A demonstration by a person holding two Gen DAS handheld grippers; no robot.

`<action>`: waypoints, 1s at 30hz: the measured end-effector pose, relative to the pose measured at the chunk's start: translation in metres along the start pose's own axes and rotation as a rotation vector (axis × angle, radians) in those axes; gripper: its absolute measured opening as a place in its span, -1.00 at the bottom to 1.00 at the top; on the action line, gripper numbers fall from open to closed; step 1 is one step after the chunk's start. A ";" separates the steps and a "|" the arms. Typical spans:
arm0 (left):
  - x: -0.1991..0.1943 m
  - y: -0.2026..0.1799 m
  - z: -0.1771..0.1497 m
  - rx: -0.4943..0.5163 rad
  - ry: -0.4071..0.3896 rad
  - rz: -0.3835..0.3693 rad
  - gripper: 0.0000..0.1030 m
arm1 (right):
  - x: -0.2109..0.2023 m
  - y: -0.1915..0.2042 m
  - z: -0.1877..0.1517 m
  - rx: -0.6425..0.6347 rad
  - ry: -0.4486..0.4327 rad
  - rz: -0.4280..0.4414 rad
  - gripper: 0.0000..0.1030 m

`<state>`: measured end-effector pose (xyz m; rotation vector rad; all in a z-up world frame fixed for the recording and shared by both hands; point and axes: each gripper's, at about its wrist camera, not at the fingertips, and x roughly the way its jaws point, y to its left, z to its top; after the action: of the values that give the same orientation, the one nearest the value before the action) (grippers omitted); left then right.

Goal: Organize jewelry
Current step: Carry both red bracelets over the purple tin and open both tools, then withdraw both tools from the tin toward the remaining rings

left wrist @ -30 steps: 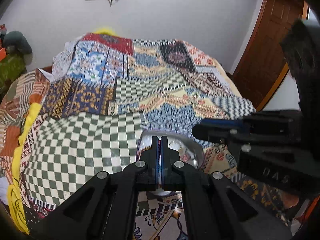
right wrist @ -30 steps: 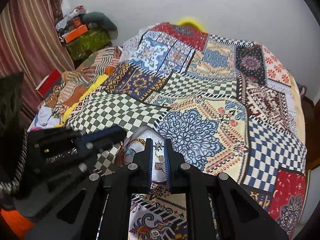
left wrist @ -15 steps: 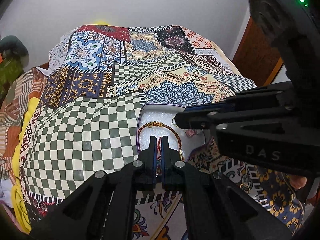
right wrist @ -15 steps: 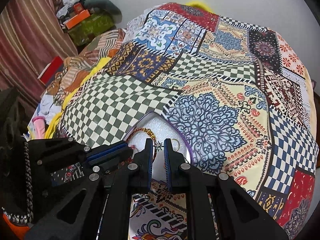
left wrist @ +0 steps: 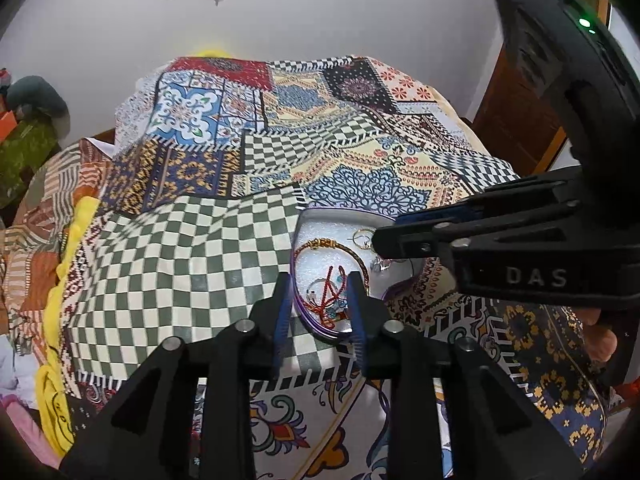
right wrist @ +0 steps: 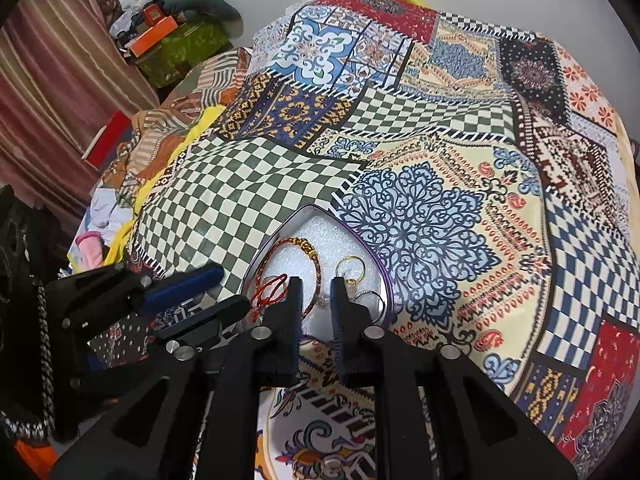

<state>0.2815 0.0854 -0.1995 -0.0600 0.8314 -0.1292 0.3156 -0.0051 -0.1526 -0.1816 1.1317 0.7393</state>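
Left wrist view: the left gripper (left wrist: 320, 284) has just been opening; its jaws stand apart above the red cord bracelet (left wrist: 329, 292), not pinching it, inside the tin box (left wrist: 340, 216) on the patchwork bedspread (left wrist: 180, 248). Right wrist view: the right gripper (right wrist: 316, 292) has just been opening slightly, jaws narrowly parted with nothing gripped, over the box beside the gold rings (right wrist: 351, 268).
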 end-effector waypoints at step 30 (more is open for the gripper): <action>-0.040 -0.066 -0.033 0.076 0.039 -0.081 -0.34 | -0.101 -0.006 -0.083 -0.033 -0.243 -0.264 -0.19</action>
<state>0.2241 0.0251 -0.1852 -0.0194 0.8627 -0.2393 0.2347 -0.0949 -0.1031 -0.2563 0.8449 0.5289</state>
